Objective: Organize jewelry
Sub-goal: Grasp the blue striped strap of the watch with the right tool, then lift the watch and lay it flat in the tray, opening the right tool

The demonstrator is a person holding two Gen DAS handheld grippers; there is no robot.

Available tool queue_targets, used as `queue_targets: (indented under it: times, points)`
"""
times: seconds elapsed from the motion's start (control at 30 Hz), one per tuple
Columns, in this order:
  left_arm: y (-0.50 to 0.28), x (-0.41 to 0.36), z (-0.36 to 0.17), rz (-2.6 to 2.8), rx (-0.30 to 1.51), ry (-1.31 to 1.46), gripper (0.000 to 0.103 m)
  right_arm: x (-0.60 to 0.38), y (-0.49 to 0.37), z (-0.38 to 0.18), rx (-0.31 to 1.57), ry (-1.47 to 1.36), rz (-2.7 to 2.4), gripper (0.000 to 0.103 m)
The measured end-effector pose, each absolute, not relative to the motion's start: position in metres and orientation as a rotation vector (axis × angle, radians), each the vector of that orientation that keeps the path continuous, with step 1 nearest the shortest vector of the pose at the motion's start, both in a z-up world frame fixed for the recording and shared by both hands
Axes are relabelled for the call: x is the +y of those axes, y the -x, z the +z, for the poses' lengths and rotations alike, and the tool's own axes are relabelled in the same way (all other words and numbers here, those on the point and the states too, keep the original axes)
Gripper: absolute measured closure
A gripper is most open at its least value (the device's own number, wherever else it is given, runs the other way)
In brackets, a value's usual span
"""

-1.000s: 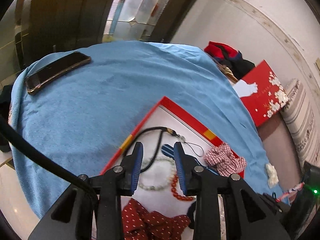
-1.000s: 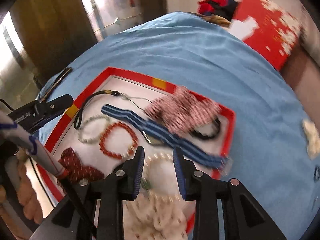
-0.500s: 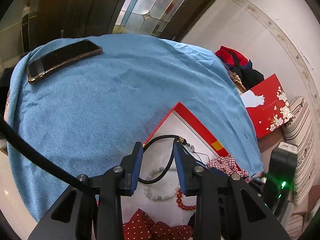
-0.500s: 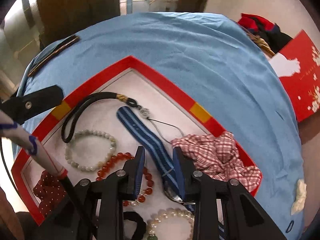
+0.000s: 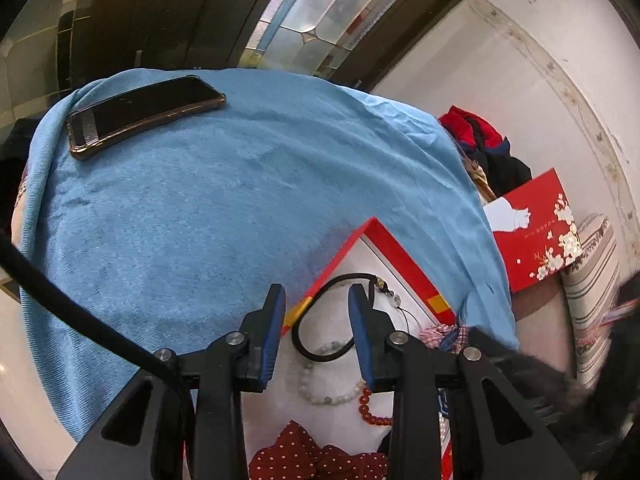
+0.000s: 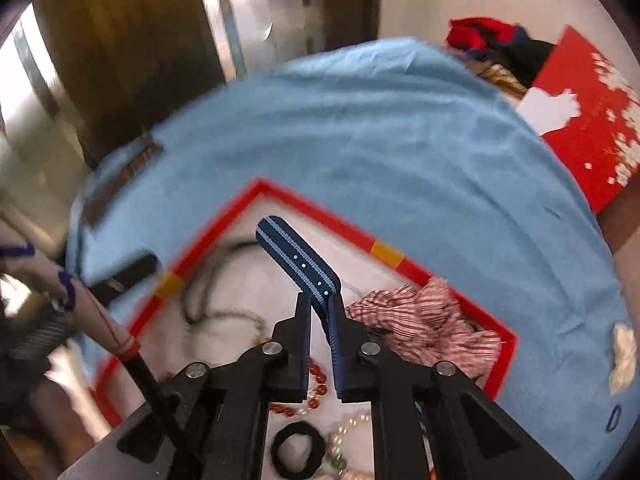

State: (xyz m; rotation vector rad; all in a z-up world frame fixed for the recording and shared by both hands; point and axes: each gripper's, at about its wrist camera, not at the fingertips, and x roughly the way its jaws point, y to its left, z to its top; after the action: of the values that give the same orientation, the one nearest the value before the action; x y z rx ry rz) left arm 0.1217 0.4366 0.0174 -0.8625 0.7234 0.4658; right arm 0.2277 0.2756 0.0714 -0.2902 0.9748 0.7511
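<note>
A red-rimmed white tray (image 6: pixel 320 216) lies on a blue cloth and holds the jewelry. My right gripper (image 6: pixel 320 300) is shut on a blue striped strap (image 6: pixel 296 258) and holds it lifted above the tray, its free end sticking forward. A red checked scrunchie (image 6: pixel 424 320), red beads (image 6: pixel 316 390), a black hair tie (image 6: pixel 298 450) and a pearl bracelet (image 6: pixel 352 436) lie in the tray. My left gripper (image 5: pixel 316 300) is open and empty over the tray's corner (image 5: pixel 372 224), above a black cord (image 5: pixel 320 320), a pale bead bracelet (image 5: pixel 328 394) and a red dotted bow (image 5: pixel 316 458).
A phone (image 5: pixel 144 114) lies on the blue cloth (image 5: pixel 200 208) at the far left. A red gift box (image 5: pixel 536 228) and a pile of clothes (image 5: pixel 480 140) stand beyond the table's right edge. A small white scrap (image 6: pixel 622 354) lies on the cloth at right.
My right gripper has closed on the blue striped strap and raised it off the tray. My left gripper has drawn back toward the tray's left corner, still open.
</note>
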Motion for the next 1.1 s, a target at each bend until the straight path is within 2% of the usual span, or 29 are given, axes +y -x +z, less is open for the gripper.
queue_targets:
  times: [0.17, 0.27, 0.37, 0.57, 0.63, 0.7, 0.73, 0.83, 0.87, 0.9, 0.93, 1.1]
  points:
    - [-0.116, 0.441, 0.016, 0.486, 0.715, 0.884, 0.069, 0.269, -0.221, 0.130, 0.873, 0.165, 0.770, 0.103]
    - [-0.113, 0.444, 0.013, 0.497, 0.718, 0.900, 0.068, 0.282, -0.216, 0.133, 0.826, 0.240, 0.734, 0.102]
    - [-0.112, 0.447, 0.011, 0.501, 0.720, 0.913, 0.068, 0.297, -0.215, 0.092, 0.932, 0.368, 0.760, 0.085]
    - [-0.111, 0.449, 0.011, 0.500, 0.712, 0.922, 0.068, 0.309, -0.226, 0.005, 1.058, 0.506, 0.742, 0.084]
    - [-0.112, 0.450, 0.011, 0.498, 0.714, 0.923, 0.068, 0.310, -0.227, -0.002, 1.044, 0.510, 0.741, 0.076]
    - [-0.113, 0.450, 0.011, 0.494, 0.717, 0.921, 0.068, 0.317, -0.228, -0.002, 1.035, 0.506, 0.749, 0.056]
    - [-0.114, 0.450, 0.011, 0.491, 0.719, 0.919, 0.068, 0.320, -0.228, -0.003, 1.029, 0.514, 0.749, 0.055]
    - [-0.118, 0.447, 0.011, 0.482, 0.725, 0.917, 0.068, 0.330, -0.225, -0.010, 1.007, 0.582, 0.733, 0.056]
    - [-0.118, 0.447, 0.010, 0.480, 0.727, 0.916, 0.068, 0.332, -0.224, -0.010, 1.000, 0.578, 0.732, 0.063]
    - [-0.119, 0.447, 0.010, 0.478, 0.728, 0.914, 0.068, 0.333, -0.224, -0.009, 1.005, 0.566, 0.729, 0.086]
    - [-0.119, 0.446, 0.011, 0.478, 0.728, 0.912, 0.068, 0.332, -0.225, -0.009, 1.004, 0.575, 0.703, 0.090]
    - [-0.116, 0.447, 0.010, 0.490, 0.721, 0.922, 0.068, 0.319, -0.227, 0.012, 0.972, 0.498, 0.661, 0.098]
